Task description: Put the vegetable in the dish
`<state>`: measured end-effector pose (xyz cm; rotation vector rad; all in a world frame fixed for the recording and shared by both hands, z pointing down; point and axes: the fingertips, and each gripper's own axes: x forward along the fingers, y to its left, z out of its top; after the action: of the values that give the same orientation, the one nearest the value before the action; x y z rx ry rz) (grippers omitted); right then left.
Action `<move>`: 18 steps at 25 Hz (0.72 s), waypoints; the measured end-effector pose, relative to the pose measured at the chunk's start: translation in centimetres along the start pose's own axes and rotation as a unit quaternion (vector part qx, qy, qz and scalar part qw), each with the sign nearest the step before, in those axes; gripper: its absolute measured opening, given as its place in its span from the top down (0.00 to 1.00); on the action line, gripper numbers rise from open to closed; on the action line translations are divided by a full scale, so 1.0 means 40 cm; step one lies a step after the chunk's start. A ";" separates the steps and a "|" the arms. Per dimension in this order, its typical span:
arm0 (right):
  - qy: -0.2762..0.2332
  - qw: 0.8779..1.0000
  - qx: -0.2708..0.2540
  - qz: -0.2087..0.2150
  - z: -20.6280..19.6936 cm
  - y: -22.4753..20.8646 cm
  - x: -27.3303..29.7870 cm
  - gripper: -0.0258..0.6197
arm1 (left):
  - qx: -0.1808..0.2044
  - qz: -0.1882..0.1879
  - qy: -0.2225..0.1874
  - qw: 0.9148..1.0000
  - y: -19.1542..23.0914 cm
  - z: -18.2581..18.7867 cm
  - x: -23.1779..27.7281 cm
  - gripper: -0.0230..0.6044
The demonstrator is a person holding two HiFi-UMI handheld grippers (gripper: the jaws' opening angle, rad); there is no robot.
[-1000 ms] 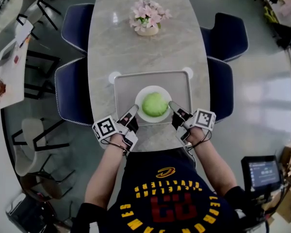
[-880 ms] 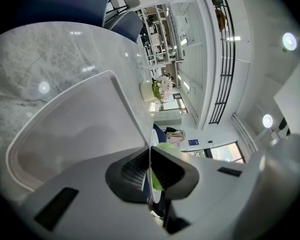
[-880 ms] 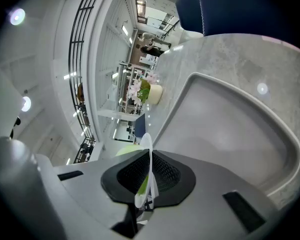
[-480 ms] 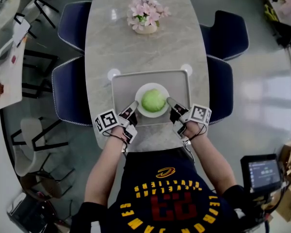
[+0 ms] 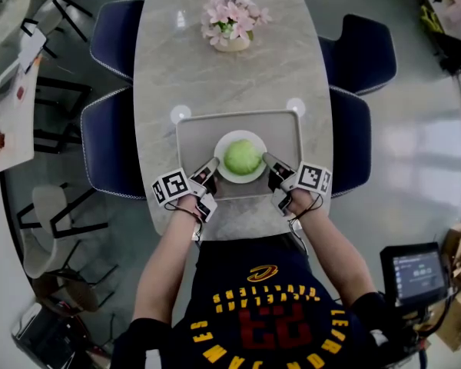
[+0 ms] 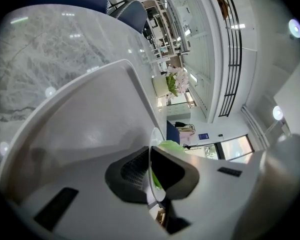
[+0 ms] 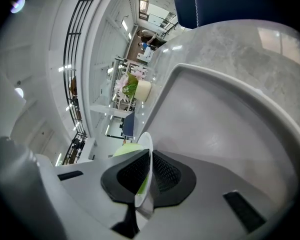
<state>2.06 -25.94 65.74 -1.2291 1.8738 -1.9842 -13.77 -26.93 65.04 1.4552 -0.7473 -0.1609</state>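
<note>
A round green vegetable (image 5: pixel 243 155) lies in a white dish (image 5: pixel 229 174) over the grey tray (image 5: pixel 196 135) on the marble table. My left gripper (image 5: pixel 213 167) is shut on the dish's left near rim, and my right gripper (image 5: pixel 269 161) on its right near rim. In the left gripper view the thin white dish rim (image 6: pixel 151 151) runs edge-on between the black pads (image 6: pixel 132 174), with the vegetable (image 6: pixel 171 146) beyond it. The right gripper view shows the same: dish rim (image 7: pixel 148 154) pinched between pads (image 7: pixel 165 176), vegetable (image 7: pixel 126 149) behind. Whether the dish rests on the tray, I cannot tell.
A pot of pink flowers (image 5: pixel 230 23) stands at the table's far end. Two small white discs (image 5: pixel 180 114) (image 5: pixel 295 107) lie at the tray's far corners. Dark blue chairs (image 5: pixel 114 148) (image 5: pixel 356 56) line both long sides. The table's near edge (image 5: pixel 242 229) is close to the person's body.
Both grippers and the dish with the vegetable have shifted a little away from the person, further over the tray. The grip on the rim has stayed the same.
</note>
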 end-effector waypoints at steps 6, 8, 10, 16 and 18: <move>0.006 1.000 -0.012 -0.006 -0.007 -0.011 0.005 0.93 | 0.004 0.009 0.006 1.000 0.018 -0.007 0.003 0.94; 0.007 1.000 -0.011 -0.009 -0.010 -0.014 0.005 0.93 | 0.005 0.011 0.007 1.000 0.023 -0.008 0.004 0.94; 0.008 1.000 -0.011 -0.014 -0.011 -0.017 0.005 0.93 | 0.007 0.013 0.009 1.000 0.026 -0.008 0.005 0.94; 0.012 1.000 -0.021 -0.009 -0.015 -0.020 0.012 0.93 | 0.009 0.019 0.012 1.000 0.035 -0.011 0.004 0.94; 0.014 0.999 -0.029 -0.005 -0.015 -0.022 0.014 0.93 | 0.010 0.019 0.014 1.000 0.037 -0.014 0.005 0.94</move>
<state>1.66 -25.65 66.84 -1.2334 1.9561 -1.9754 -13.81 -26.35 66.53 1.4578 -0.7559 -0.1048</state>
